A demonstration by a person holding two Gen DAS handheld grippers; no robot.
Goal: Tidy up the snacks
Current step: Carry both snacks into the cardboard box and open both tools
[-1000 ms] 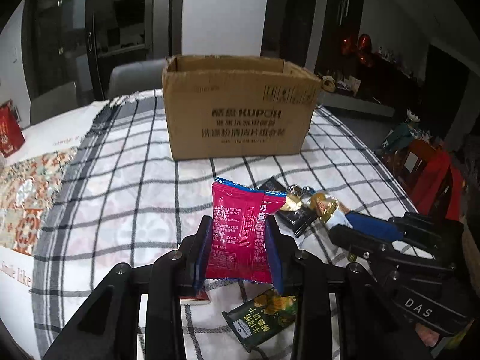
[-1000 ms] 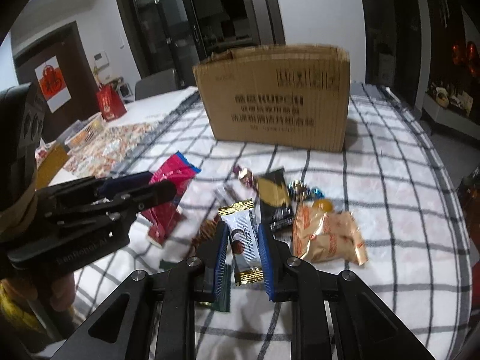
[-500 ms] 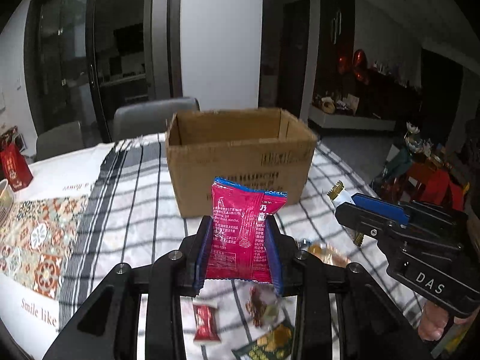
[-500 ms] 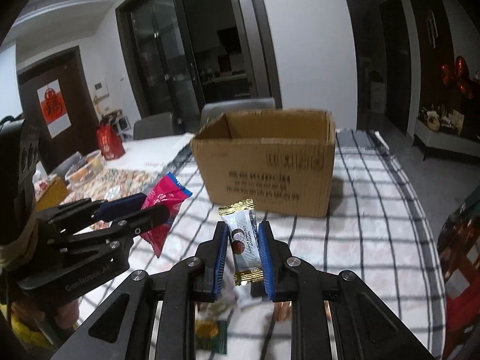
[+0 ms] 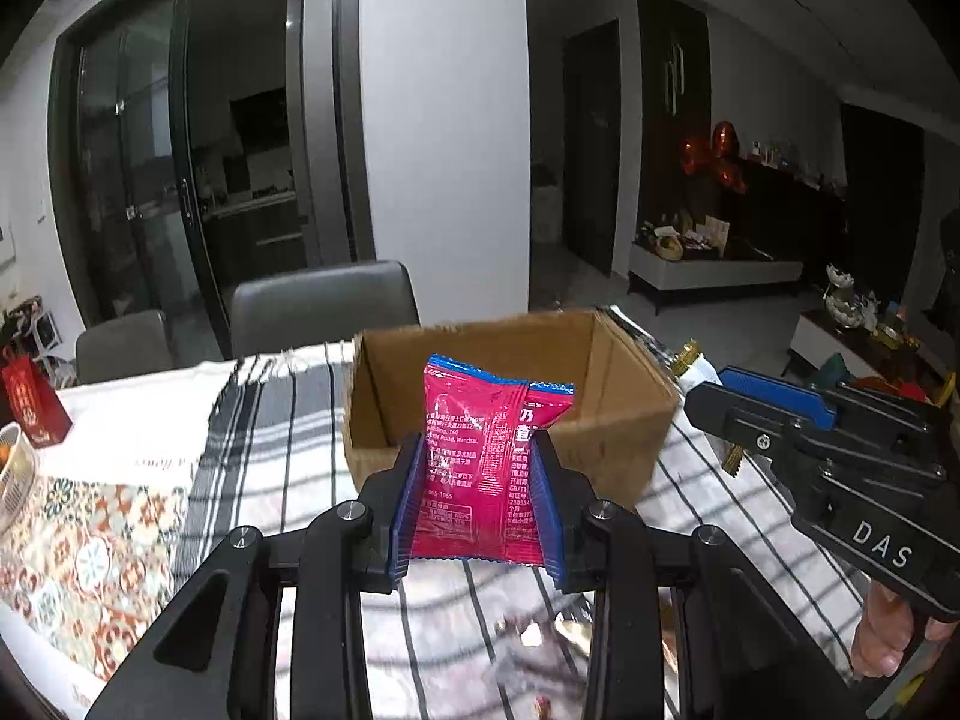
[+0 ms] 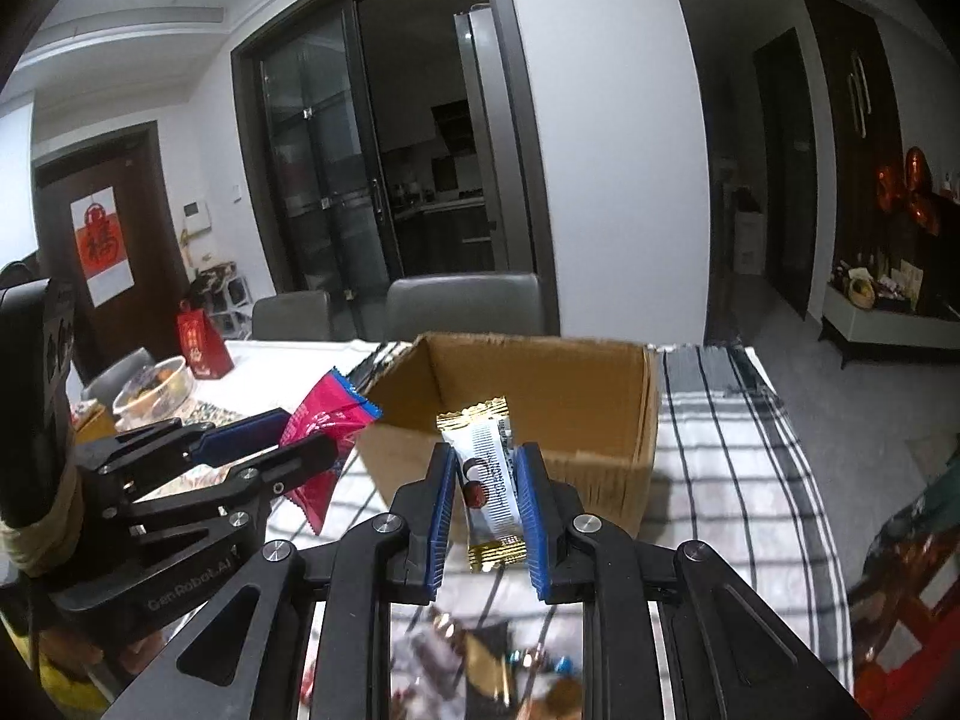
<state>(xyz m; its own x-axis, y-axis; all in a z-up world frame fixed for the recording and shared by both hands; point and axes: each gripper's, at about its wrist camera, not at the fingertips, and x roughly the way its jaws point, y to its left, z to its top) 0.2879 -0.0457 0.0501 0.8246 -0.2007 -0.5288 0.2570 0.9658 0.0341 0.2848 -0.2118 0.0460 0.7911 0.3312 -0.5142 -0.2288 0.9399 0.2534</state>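
Above the checked table (image 5: pixel 282 456), the red packet (image 5: pixel 486 468) sits pinched upright in the left gripper (image 5: pixel 477 504), jaws narrowed onto it; the right gripper (image 6: pixel 483 510) clamps a gold-ended bar (image 6: pixel 489 486). Both tilt down toward the box (image 6: pixel 540 396), open-topped, just ahead, loose snacks (image 6: pixel 480 666) blurred below.

You held a pink snack packet (image 5: pixel 489 462) upright, its blue-edged top seal uppermost, before an open cardboard box (image 5: pixel 606 438). A slim white bar (image 6: pixel 489 480) with gold ends stood nearly upright before that box too, clear of the checked cloth (image 5: pixel 264 438).
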